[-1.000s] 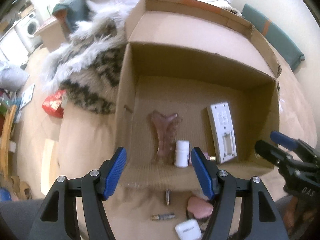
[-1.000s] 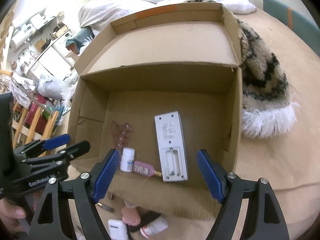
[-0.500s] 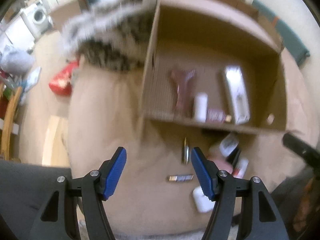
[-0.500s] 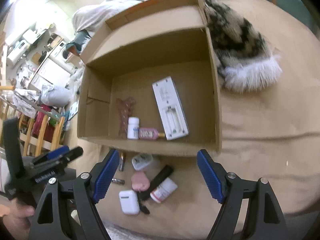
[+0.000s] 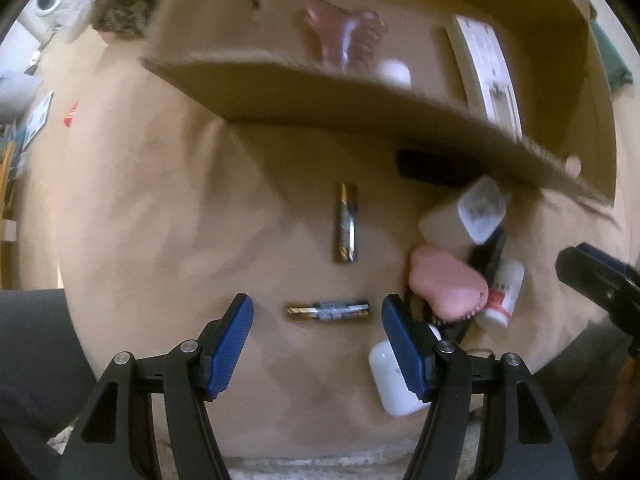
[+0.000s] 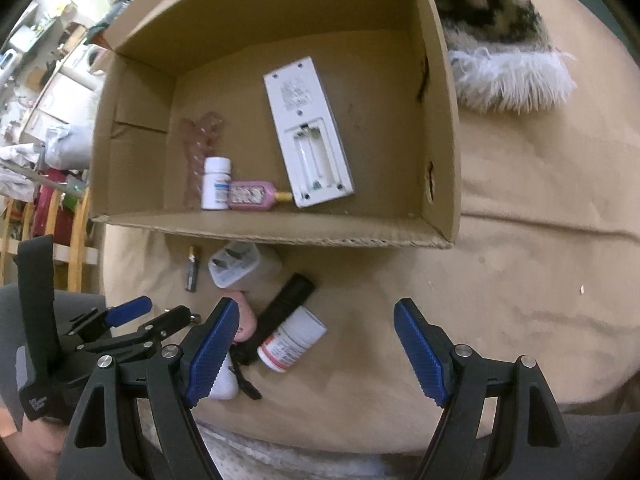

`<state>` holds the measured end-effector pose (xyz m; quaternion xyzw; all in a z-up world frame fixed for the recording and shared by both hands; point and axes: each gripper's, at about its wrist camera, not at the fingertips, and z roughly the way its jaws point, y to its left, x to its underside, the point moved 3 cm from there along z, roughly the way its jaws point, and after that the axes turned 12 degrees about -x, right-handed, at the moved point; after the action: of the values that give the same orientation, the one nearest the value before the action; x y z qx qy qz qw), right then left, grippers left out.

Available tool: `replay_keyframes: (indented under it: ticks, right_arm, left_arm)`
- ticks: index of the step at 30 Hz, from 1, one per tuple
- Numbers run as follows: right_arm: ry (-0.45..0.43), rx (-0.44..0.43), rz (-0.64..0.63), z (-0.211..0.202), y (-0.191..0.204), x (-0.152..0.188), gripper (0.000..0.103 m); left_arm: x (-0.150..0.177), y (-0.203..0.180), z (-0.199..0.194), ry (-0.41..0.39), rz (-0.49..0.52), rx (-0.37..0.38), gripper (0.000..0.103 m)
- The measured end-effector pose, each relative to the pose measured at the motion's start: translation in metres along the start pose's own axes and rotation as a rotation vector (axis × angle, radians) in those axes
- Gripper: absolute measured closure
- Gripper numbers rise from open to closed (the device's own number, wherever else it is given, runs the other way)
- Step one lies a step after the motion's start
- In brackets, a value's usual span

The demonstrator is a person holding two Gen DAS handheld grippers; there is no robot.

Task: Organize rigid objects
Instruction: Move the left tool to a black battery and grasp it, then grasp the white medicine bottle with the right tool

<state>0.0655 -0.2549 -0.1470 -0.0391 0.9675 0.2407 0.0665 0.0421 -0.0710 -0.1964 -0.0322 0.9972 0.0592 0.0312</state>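
Left tongs (image 5: 316, 320) poised, parted and empty, over a battery (image 5: 328, 311).
The battery lies outside the cardboard box (image 6: 276, 232), between the pads for gripping; right tongs (image 6: 316, 344) are held wide, empty.

Cardboard box (image 6: 436, 128) sits on the bed cover (image 6: 520, 280), open side up. Inside, along the near wall: comb-like piece (image 6: 200, 152) at left, small bottle (image 6: 216, 184) upright beside it, a flat tube (image 6: 252, 197) lying next, remote (image 6: 308, 132) to the right, back side up.

Outside, before the near wall: one battery (image 5: 347, 222) lying end-on to the box, a second battery (image 5: 328, 311) nearer, crosswise, between the left gripper's (image 5: 316, 344) open fingers. Right of these, a cluster: plug adapter (image 6: 236, 270) nearest the box, then heart-shaped piece (image 5: 446, 284), dark stick (image 6: 284, 308), pill bottle (image 6: 292, 340) on its side, earbud case (image 5: 394, 380) nearest. Furry blanket (image 6: 500, 48) lies right of the box.
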Motion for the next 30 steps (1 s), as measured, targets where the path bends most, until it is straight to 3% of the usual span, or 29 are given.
replay_keyframes:
  ticks: [3,4,7,13,15,18,20,23,30]
  right_arm:
    - [0.08,0.115,-0.031,0.015,-0.005,0.005,0.019]
    - [0.112,0.11,-0.043,0.021,-0.003,0.007,0.019]
    - [0.183,0.123,-0.149,0.032,0.01,0.012,0.019]
    - [0.263,0.123,-0.297,0.049,0.03,0.02,0.019]
    - [0.284,0.131,-0.322,0.058,0.034,0.023,0.026]
    - [0.334,0.162,-0.362,0.075,0.038,0.03,0.045]
    - [0.333,0.176,-0.381,0.078,0.04,0.032,0.074]
    - [0.307,0.169,-0.395,0.074,0.044,0.033,0.098]
    - [0.298,0.166,-0.359,0.074,0.043,0.035,0.098]
  left_arm:
    - [0.003,-0.009,0.003,0.001,0.027,-0.018,0.041]
    - [0.003,-0.009,0.003,0.001,0.022,-0.021,0.043]
    - [0.0,-0.007,0.006,0.006,0.001,-0.023,0.062]
    - [-0.001,-0.003,0.005,0.011,-0.007,0.002,0.063]
    - [-0.005,0.007,0.005,0.013,-0.014,0.005,0.063]
    - [-0.005,0.008,0.003,0.011,-0.015,0.005,0.063]
    - [-0.005,0.017,0.003,0.009,-0.012,0.007,0.063]
    - [-0.005,0.019,0.003,0.007,-0.014,0.004,0.063]
    - [0.0,0.015,0.002,0.001,-0.012,-0.006,0.063]
